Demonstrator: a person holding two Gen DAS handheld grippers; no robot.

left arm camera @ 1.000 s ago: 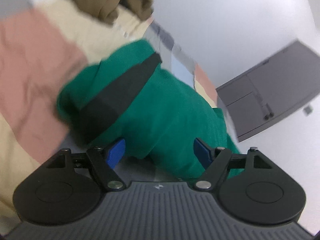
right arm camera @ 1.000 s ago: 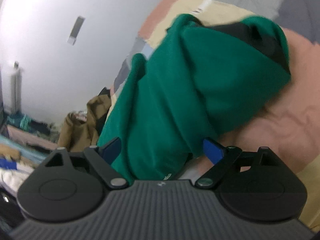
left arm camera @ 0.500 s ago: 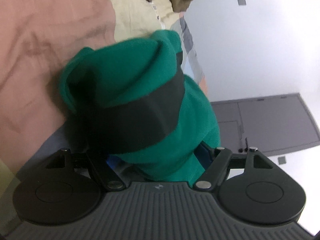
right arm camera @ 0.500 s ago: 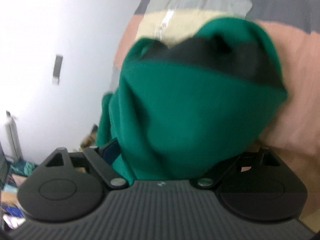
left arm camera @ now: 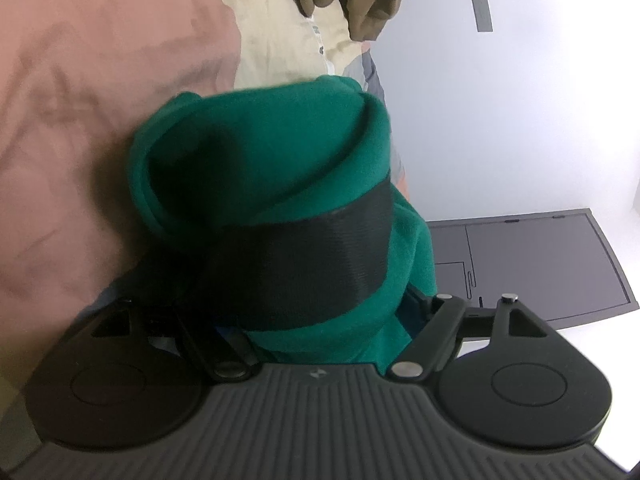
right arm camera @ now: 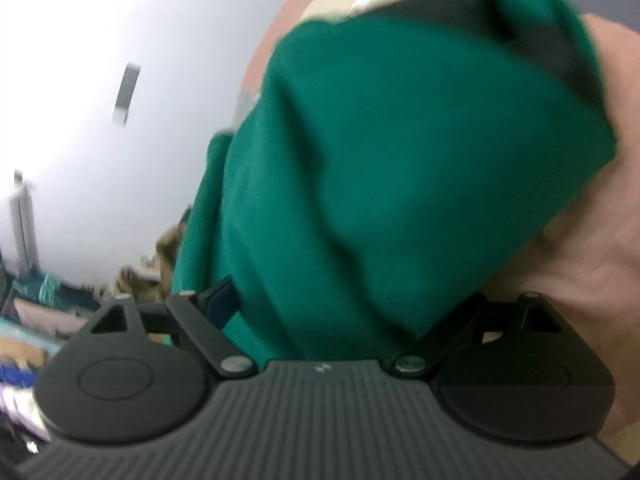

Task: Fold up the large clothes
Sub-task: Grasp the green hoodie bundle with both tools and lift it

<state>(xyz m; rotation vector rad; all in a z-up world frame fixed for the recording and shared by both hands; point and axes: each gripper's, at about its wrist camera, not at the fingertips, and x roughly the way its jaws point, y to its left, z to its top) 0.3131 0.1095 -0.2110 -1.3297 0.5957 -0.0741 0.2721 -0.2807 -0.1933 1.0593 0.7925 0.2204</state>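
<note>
Both grippers, the left gripper [left arm camera: 320, 320] and right gripper [right arm camera: 320, 312], stand spread wide around a bunched green garment [left arm camera: 272, 168] lifted over the bedspread [left arm camera: 80, 120]; soft, bulky and floppy, it seems best taken at its edges.

Green garment [left arm camera: 280, 152] was spread out ahead of both grippers a second ago; now it's bunched up close, filling both views. Its black band [left arm camera: 304, 256] now runs straight across in front of the left gripper [left arm camera: 320, 320]. Blue pads mostly covered by cloth.
</note>
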